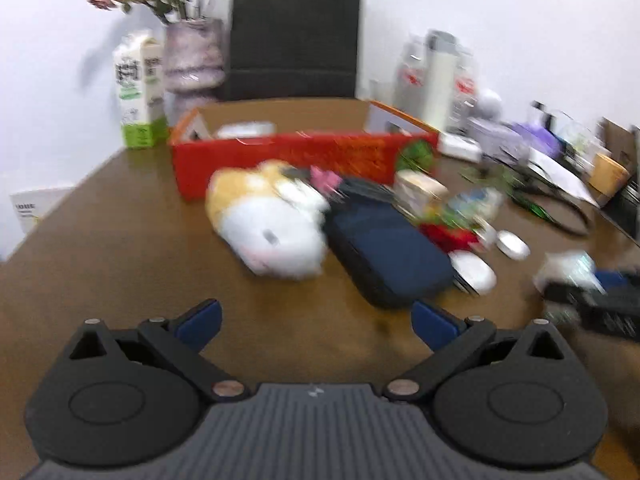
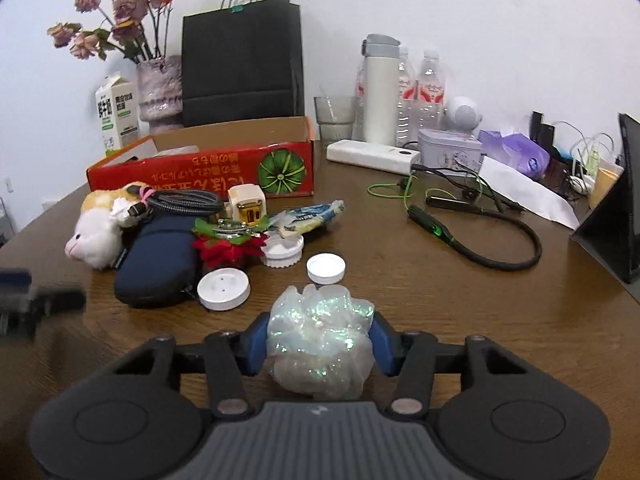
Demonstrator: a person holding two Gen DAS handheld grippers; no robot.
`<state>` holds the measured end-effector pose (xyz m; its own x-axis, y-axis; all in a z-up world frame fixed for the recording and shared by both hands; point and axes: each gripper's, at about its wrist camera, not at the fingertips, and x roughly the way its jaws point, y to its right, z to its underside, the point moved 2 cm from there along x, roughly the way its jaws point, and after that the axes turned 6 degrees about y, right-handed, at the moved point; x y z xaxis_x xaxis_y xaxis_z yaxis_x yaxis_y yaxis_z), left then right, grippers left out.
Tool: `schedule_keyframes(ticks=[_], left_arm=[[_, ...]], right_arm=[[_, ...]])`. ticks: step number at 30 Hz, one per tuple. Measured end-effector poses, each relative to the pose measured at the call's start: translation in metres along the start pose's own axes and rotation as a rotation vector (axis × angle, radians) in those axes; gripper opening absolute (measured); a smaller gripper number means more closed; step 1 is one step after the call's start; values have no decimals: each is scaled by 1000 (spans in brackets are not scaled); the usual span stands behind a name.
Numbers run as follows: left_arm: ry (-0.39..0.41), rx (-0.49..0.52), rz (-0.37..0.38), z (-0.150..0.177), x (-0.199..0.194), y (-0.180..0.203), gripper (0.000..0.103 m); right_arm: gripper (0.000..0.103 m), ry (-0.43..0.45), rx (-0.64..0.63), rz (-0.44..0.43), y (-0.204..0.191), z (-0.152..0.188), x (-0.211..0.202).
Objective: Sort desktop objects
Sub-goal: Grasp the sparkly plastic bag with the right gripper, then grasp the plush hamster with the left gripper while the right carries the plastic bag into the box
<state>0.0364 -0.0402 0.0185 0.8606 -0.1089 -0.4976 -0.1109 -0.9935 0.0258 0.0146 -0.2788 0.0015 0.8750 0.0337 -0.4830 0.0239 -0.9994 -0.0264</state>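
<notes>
Holding a crumpled iridescent wrapper (image 2: 320,344) in the right gripper (image 2: 320,344), I see its blue pads (image 2: 256,344) pressed against both sides of the bundle, jaws about half closed, low in the centre of the right wrist view. No earlier view lets me say more about the grip than that. The left gripper (image 1: 316,322) stands wide open with nothing between its fingers, at the bottom of the left wrist view, which is blurred.

Sorting looks barely started, in my judgement. The red cardboard box (image 2: 200,176) sits in the upper left part of the right wrist view, and I can make out only a pale item or two inside; what they are I cannot tell. Most of the clutter is on the wooden table (image 2: 440,320) just in front of the box: a plush toy (image 2: 96,236), a navy pouch (image 2: 156,264), a coiled cable (image 2: 184,202), a red flower (image 2: 224,250), a snack packet (image 2: 308,216), and two white lids (image 2: 224,290) (image 2: 326,268) near the held wrapper. To the right lies a neckband headset (image 2: 480,232). I reckon the wrapper goes to the box next, with nearly everything else left.
</notes>
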Motion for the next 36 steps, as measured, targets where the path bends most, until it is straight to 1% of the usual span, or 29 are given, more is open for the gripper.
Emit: schedule_keyframes(ticks=[3,4,6,7,8,9,10,11,12,14,16,17,18,19,20,21,22,25,30,33,34,35,36], left_arm=[[1,-88,-15,-19,23,-23,103],[-15,-114,-28,-25,34,-29,103],[-57,-148,-30,-34,61,-40,103],[-68,-171,-45,-37,71,-45,103],[-65,-191,-39,-39,79,-48,103],[-67,-202,-56,-39,85,-51,103],[-77,-200,-67,-38,89,-52,103],[-78,-189,-57,-36,89,-53,100],[-82,-172,-54,-32,87,-54,99],[-80,-155,-90,-25,77,-61,98],[-58,-188,-132,-22,69,-74,97],[-54,-206,-126,-23,69,-79,97],[-53,-215,-103,-26,71,-84,97],[-46,-213,-82,-29,73,-86,95],[-47,-204,-70,-31,77,-87,78],[-70,-185,-67,-33,81,-87,61],[-77,-171,-93,-34,81,-86,54],[-57,-164,-84,-32,68,-80,52],[-10,-164,-132,-11,6,-72,51],[-15,-133,-175,6,-21,-68,57],[-28,-117,-172,11,-26,-67,64],[-47,-94,-153,14,-25,-65,77],[-57,-72,-132,15,-23,-63,82]], right_arm=[[46,8,19,-34,-2,0,3],[46,10,28,-45,-3,0,4],[46,9,30,-58,-8,0,7],[46,8,22,-63,-11,1,8],[46,11,12,-67,-15,1,9],[46,12,4,-71,-17,2,9],[46,12,0,-74,-19,2,9],[46,13,0,-80,-20,2,8],[46,11,2,-87,-20,1,8],[46,11,0,-100,-20,2,6],[46,13,-2,-102,-20,3,7],[46,12,-2,-102,-21,4,7],[46,12,-2,-106,-22,3,8],[46,12,-4,-113,-24,2,9],[46,11,-4,-117,-26,2,9],[46,11,-4,-123,-27,2,8],[45,12,-4,-129,-29,2,6],[43,25,-5,-154,-33,2,-4],[42,52,-9,-191,-43,2,-18],[42,62,-31,-215,-55,2,-22],[42,58,-31,-222,-58,2,-21],[42,50,-31,-231,-62,4,-20],[42,45,-31,-237,-65,4,-19]])
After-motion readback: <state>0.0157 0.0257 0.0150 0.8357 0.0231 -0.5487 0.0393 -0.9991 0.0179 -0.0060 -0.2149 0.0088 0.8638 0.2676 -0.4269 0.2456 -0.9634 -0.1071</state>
